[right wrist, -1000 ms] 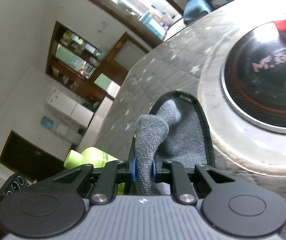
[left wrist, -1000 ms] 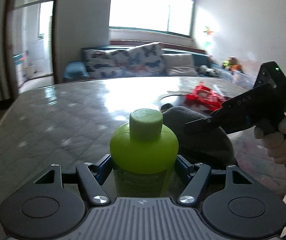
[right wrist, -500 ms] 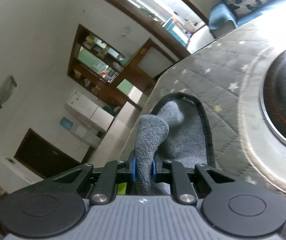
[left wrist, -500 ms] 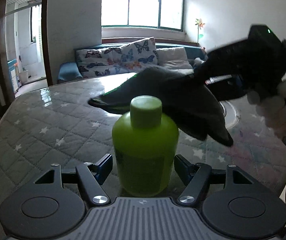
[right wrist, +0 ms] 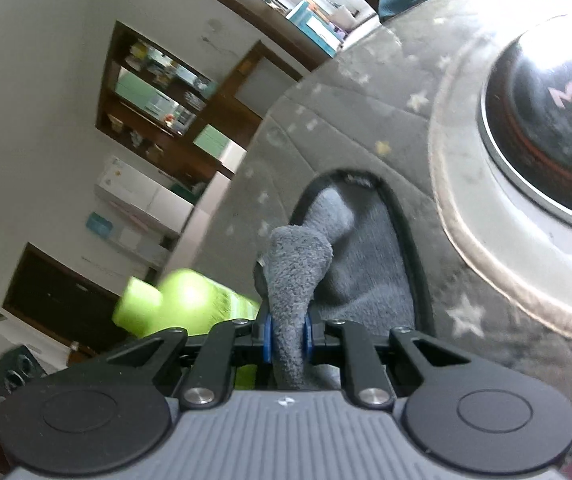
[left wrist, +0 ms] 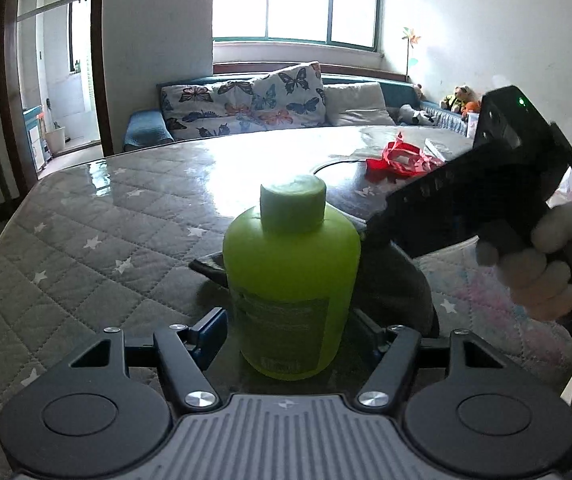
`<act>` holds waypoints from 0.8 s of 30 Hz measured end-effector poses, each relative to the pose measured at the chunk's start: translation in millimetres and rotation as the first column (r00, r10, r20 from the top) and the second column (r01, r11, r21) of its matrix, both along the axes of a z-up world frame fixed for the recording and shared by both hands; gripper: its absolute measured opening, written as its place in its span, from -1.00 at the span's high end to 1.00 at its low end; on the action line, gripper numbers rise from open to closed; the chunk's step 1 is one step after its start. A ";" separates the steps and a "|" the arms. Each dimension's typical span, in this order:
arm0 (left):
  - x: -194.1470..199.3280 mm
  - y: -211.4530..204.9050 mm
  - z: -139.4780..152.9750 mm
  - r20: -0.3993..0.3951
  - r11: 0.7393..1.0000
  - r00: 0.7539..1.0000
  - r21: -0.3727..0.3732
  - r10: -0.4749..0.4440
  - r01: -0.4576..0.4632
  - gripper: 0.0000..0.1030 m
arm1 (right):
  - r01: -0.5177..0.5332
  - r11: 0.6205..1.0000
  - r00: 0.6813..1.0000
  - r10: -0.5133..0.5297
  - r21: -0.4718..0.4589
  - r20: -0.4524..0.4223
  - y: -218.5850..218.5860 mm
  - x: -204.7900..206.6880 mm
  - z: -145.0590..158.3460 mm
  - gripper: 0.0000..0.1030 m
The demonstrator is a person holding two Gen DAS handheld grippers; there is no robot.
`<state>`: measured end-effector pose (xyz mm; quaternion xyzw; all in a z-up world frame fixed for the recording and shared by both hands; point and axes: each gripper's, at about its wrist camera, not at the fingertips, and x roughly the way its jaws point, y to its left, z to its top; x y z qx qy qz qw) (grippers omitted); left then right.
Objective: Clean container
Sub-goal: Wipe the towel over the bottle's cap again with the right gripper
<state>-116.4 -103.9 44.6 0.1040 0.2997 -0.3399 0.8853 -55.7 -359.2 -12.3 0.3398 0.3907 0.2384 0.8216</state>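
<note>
A bright living room fills the upper half of the left wrist view: a wide window (left wrist: 294, 0) at top centre, a white wall on the right, and a dark-framed doorway (left wrist: 50, 64) at upper left. Below the window runs a blue sofa (left wrist: 146, 132) piled with butterfly-print cushions (left wrist: 254, 100), with soft toys (left wrist: 460, 98) at its right end. The counter (left wrist: 86, 248) spreads across the middle and lower frame under a grey quilted cover with white stars, glossy where the window light falls. A round dark glass hob (right wrist: 558, 120) with a pale rim sits set into it, at upper right of the right wrist view, and a red crumpled wrapper (left wrist: 400, 158) lies on its far side. The green bottle (left wrist: 292, 276), capped and upright, stands at centre of the left view between the fingers of the left hand-held gripper (left wrist: 290, 330), which sit just beside its base; whether they press on it I cannot tell. The right hand-held gripper (right wrist: 286, 338), held in a hand (left wrist: 538, 264) at right, is clamped narrow on a grey cloth (right wrist: 350, 264) that drapes onto the counter just behind the bottle.
</note>
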 end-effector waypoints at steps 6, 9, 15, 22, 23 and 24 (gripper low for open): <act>2.1 -7.1 0.5 -0.006 1.000 1.000 0.014 0.014 -0.014 -0.32 | -0.012 0.999 1.000 0.012 -0.031 -0.010 -0.6 -7.4 -3.0 0.72; 1.5 -9.9 -0.1 -0.002 0.999 1.000 0.025 0.020 -0.020 -0.32 | -0.013 0.999 1.000 0.012 -0.041 -0.006 -2.1 -9.7 0.0 0.73; 0.3 -9.1 -1.0 0.000 0.999 1.000 0.032 0.017 -0.017 -0.32 | 0.039 0.999 0.998 -0.040 0.017 0.045 -12.8 -14.4 20.4 0.73; 4.7 -9.0 -0.5 -0.005 1.000 1.000 0.017 0.001 -0.001 -0.32 | 0.056 0.998 0.993 -0.054 -0.013 0.103 0.8 -10.0 49.5 0.73; 5.0 -9.1 -0.7 -0.006 1.000 1.000 0.016 -0.002 0.002 -0.32 | 0.056 0.998 0.993 -0.054 -0.012 0.102 1.8 -7.6 49.6 0.73; 5.3 -9.0 -0.9 -0.006 1.000 1.000 0.016 -0.005 0.005 -0.32 | 0.056 0.998 0.993 -0.055 -0.010 0.101 2.8 -5.3 49.6 0.72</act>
